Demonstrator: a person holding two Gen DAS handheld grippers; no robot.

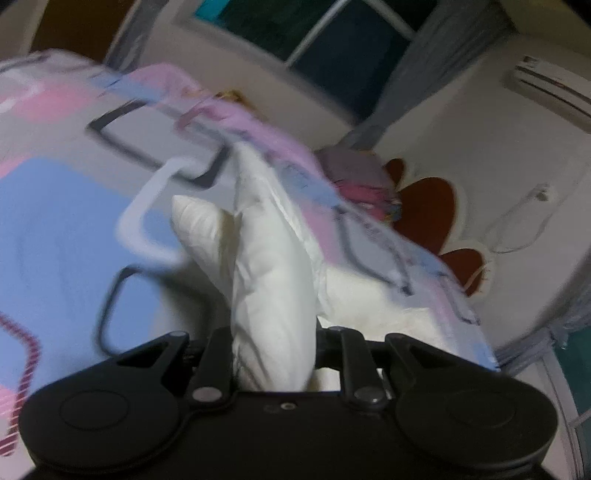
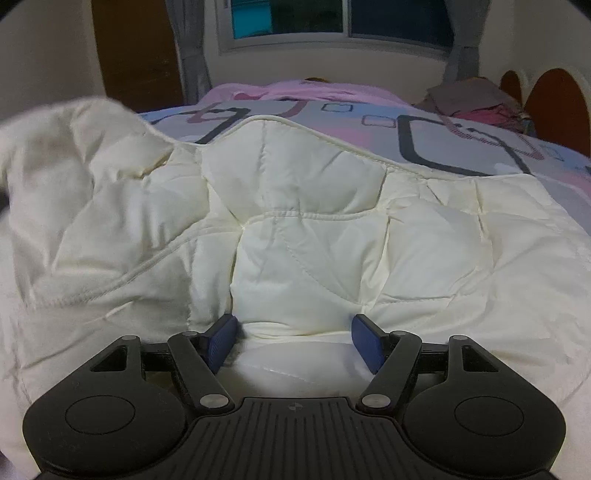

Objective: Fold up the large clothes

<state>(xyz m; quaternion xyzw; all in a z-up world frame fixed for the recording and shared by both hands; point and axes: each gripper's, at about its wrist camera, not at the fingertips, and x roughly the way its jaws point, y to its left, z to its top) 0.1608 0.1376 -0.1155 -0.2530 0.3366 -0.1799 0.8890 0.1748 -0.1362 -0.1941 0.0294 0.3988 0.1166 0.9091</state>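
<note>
Left wrist view is blurred, yet the left gripper [image 1: 273,365] is seen drawn nearly together, its jaws clamped on a thick fold of the white quilted comforter [image 1: 271,280]. The fabric is raised between the 2 black finger arms and stretches away as a tall ridge, its far end draped over the bed. No blue pad is visible here, since both are covered by the cloth.

From the right wrist, the right gripper [image 2: 295,341] is seen held wide, its 2 blue pads [image 2: 221,341] set well apart with a puffed bulge of the comforter [image 2: 306,236] between them. The left pad is pressed against the fabric; whether the right one presses cannot be told.

The comforter is cream-white, stitched in padded panels with a piped edge, and is spread in loose folds across the near half of the bed, one side lifted at the left.

Beneath it a patterned bedsheet [image 2: 424,133] in blue, pink and grey is laid. A heap of pink clothes [image 2: 480,107] is piled by the red headboard [image 2: 554,99]. A dark window [image 2: 332,18] and grey curtains [image 2: 188,44] are seen behind, and an air conditioner [image 1: 550,88] is mounted on the wall
</note>
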